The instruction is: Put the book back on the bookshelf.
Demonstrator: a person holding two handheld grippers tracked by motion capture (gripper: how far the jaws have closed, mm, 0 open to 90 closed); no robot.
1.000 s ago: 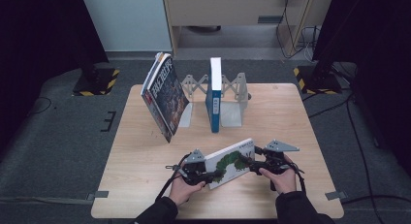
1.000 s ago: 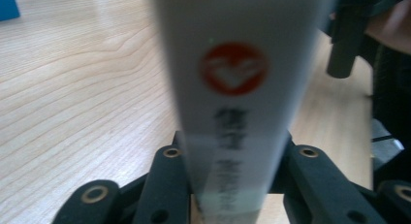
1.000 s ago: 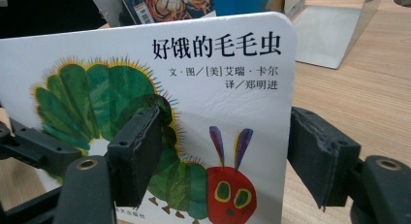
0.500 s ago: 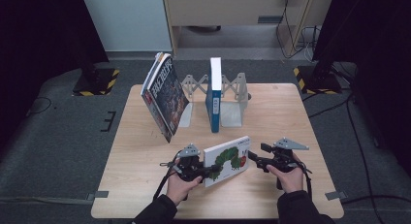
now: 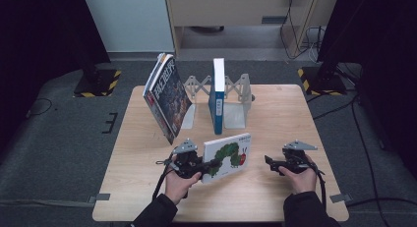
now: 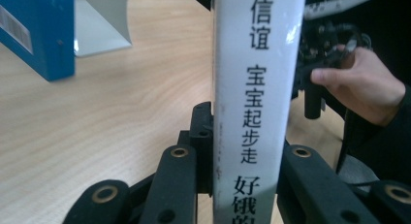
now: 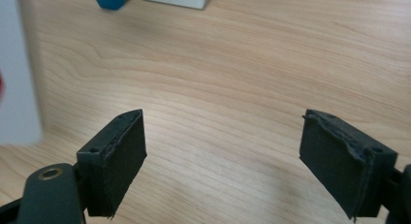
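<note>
- Pale wooden table point(image 5: 275, 197), set on grey floor: work surface.
- Caterpillar picture book point(image 5: 227, 156): held tilted above the near table edge, clamped at its spine by the left hand-held gripper point(image 5: 209, 166) (grip suited to carrying it upright toward the rack).
- Right hand-held gripper point(image 5: 269, 162): jaws just opened wide, nothing between them, well apart from the book.
- Metal book rack point(image 5: 236, 92): holds the blue book point(image 5: 217, 95); the dark leaning book point(image 5: 168, 97) narrows the left slot.

Left gripper point(image 5: 212, 165): lower centre-left of the high view, held in the left hand point(image 5: 178, 180), jaws clamped. Right gripper point(image 5: 268, 161): lower right, held in the right hand point(image 5: 299, 177), jaws just opening, wide apart, nothing between them.
</note>
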